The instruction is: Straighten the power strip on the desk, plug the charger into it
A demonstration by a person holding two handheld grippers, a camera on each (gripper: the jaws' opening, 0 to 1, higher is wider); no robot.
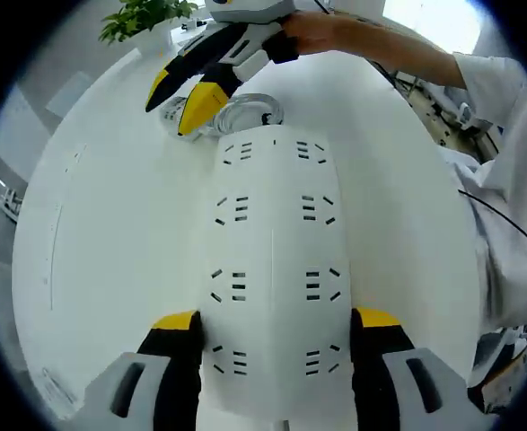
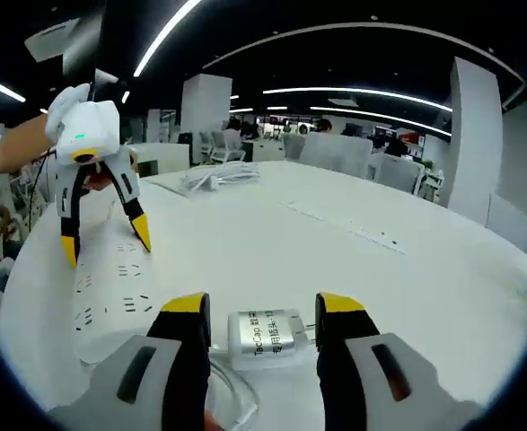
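Power strip (image 1: 272, 269) flat on the tabletop (image 1: 110, 224), charger (image 2: 267, 334) at its far end.
Left gripper (image 1: 272, 346) spans the strip's near end, jaws wide at its sides. Right gripper (image 2: 254, 328) brackets the charger, contact unclear. Both look rigid, light, smooth: squeeze flat sides.

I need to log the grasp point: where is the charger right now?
In the right gripper view the charger lies on the white desk between the right tongs, at bottom centre, just right of the power strip.
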